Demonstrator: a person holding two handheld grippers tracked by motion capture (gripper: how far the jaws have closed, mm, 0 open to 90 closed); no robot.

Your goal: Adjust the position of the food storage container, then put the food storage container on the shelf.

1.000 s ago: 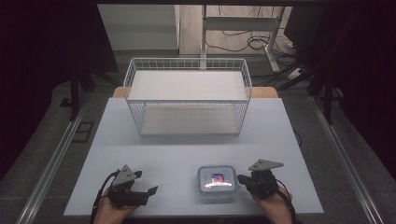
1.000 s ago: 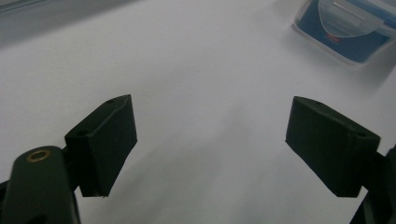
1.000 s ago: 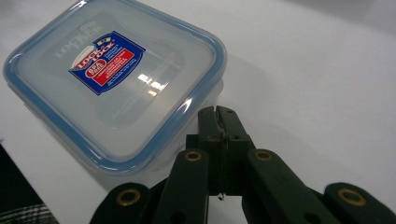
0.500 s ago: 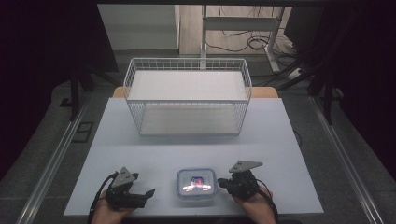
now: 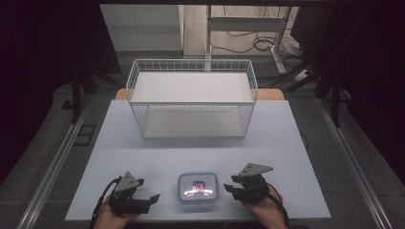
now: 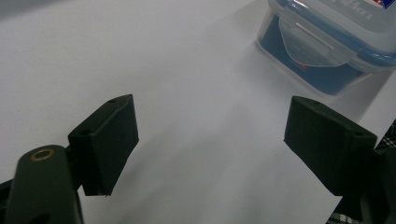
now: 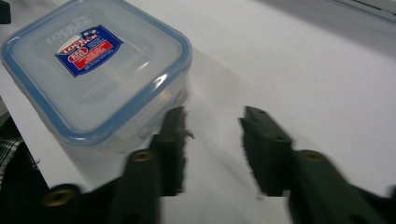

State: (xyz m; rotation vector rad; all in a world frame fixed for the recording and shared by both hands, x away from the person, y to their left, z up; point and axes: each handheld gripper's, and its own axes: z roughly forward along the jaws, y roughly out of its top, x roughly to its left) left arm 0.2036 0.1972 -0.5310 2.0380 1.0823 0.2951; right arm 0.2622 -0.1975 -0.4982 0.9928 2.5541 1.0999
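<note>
**Container sits between two grippers at table's near edge**

A lidded container (image 5: 198, 187) rests on the table (image 5: 286, 143), the left gripper (image 5: 152, 198) to its left and the right gripper (image 5: 228, 183) just beside it on the right. Behind, well apart, stands a wire basket (image 5: 192, 98).

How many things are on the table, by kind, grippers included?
Lidded plastic container: 1
White wire basket: 1
Handheld grippers: 2, the left gripper and the right gripper, both with fingers apart
Total: 4
</note>
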